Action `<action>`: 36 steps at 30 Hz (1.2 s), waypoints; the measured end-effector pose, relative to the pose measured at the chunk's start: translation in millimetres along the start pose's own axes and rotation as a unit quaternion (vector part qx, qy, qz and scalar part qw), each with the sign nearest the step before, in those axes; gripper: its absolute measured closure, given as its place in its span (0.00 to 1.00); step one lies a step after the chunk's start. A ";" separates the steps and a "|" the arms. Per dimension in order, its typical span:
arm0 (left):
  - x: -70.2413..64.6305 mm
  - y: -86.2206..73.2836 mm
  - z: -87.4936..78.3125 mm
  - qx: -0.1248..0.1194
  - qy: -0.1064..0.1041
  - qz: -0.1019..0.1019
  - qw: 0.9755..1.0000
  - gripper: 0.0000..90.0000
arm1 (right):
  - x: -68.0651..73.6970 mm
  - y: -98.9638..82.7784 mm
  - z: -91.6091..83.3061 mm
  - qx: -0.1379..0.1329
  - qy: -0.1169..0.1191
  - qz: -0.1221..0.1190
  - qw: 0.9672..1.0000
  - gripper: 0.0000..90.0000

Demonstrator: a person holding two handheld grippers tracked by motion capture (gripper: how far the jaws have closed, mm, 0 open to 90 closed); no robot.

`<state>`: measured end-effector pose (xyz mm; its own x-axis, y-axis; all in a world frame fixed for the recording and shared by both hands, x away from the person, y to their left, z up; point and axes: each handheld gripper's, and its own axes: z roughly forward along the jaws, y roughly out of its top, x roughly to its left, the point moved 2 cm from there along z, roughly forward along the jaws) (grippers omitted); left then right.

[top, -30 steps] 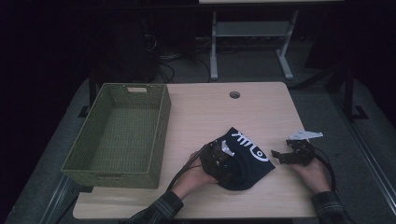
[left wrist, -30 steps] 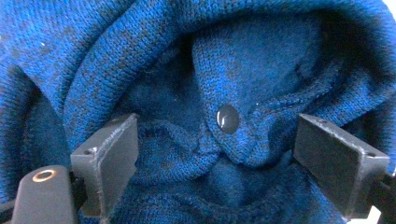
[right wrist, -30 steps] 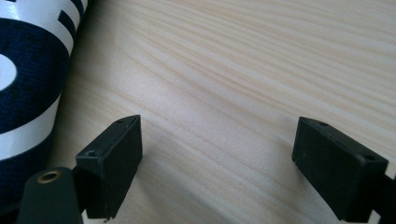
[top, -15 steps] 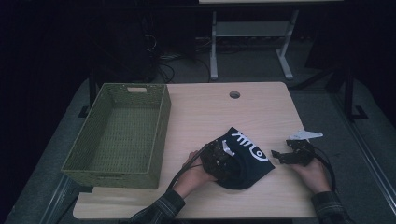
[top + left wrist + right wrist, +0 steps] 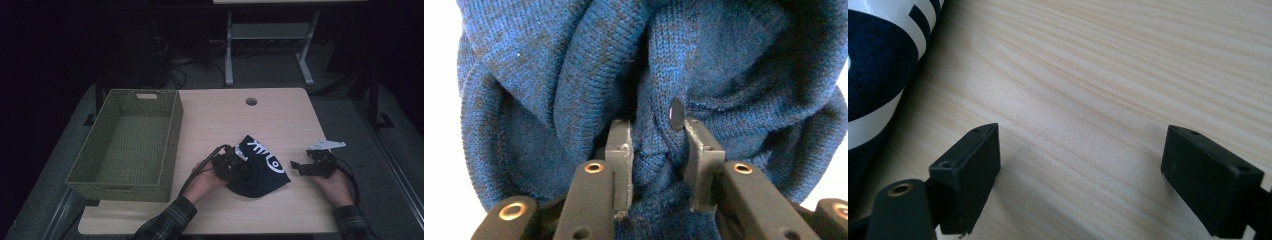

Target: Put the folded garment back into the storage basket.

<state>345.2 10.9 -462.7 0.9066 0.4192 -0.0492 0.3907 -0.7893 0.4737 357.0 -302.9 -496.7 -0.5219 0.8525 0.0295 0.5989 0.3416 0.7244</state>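
At the left of the high view stands an empty green woven basket [image 5: 125,142], its long side running up the frame along the left edge of the light wooden table [image 5: 280,120]. Just right of its lower corner, in the lower middle of the frame, the left gripper [image 5: 231,165] has just been closing, and the left gripper view has a bunched fold of cloth pinched between its two black jaws, so it is clenched on the garment.

That garment is a dark blue knitted sweater [image 5: 260,170] lying crumpled in a loose heap at the lower centre of the table, with a white printed pattern on its upper right side. In the left gripper view the sweater [image 5: 574,75] rises in thick soft folds, and a small dark button [image 5: 676,114] sits right by the tip of one jaw.

I judge it light, limp and not fragile: it will sag and unfold when lifted, and a thin fold could slip out. A thick gathered ridge like the one now pinched looks like the safest hold; the button is best avoided.

Further right, near the sweater's right edge but apart from it, the right gripper [image 5: 306,168] rests low over bare wood. Its own view shows its jaws spread wide, released, with nothing between them and the sweater's white print [image 5: 883,60] at upper left.
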 end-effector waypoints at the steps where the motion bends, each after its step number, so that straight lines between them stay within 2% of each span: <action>1: 0.9 -0.4 -0.4 -0.002 -0.003 0.000 1.000 0.77 | 0.0 0.0 0.0 0.000 0.000 0.000 1.000 0.17; 5: 4.0 -1.3 -4.1 -0.013 -0.018 -0.008 1.000 0.79 | 0.0 0.0 -0.1 0.000 0.000 0.000 1.000 0.17; 16: 5.7 0.0 -25.0 -0.037 -0.019 -0.019 0.999 0.80 | 0.1 0.0 -0.1 0.001 0.000 0.001 1.000 0.17; 21: 5.7 3.2 -38.7 -0.046 -0.028 -0.020 0.998 0.80 | 0.3 0.0 -0.1 0.001 -0.001 0.002 1.000 0.17; 23: 5.2 4.9 -42.9 -0.057 -0.033 -0.028 0.997 0.80 | 0.6 0.0 -0.2 0.002 0.000 0.003 1.000 0.17; 28: 6.4 10.0 -53.4 -0.058 -0.035 -0.022 0.997 0.80 | 0.6 0.0 -0.2 0.002 0.000 0.003 1.000 0.17; 30: 6.8 12.0 -57.4 -0.062 -0.035 -0.026 0.997 0.80 | 0.6 0.0 -0.2 0.002 0.000 0.003 1.000 0.17; 31: 8.2 12.8 -60.4 -0.059 -0.033 -0.021 0.997 0.80 | 0.5 0.0 -0.1 0.002 0.000 0.003 1.000 0.17; 33: 8.8 15.1 -65.4 -0.068 -0.033 -0.029 0.997 0.80 | 0.6 0.0 -0.1 0.002 0.000 0.003 1.000 0.17; 36: 12.6 18.3 -73.8 -0.068 -0.031 -0.024 0.997 0.80 | 0.6 0.0 -0.2 0.002 0.000 0.004 1.000 0.17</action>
<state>352.0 34.8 -389.7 0.8973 0.4226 -0.1274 0.4123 -0.6996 0.5835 356.5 -302.4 -496.6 -0.5179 0.8547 0.0356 0.6056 0.3369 0.7210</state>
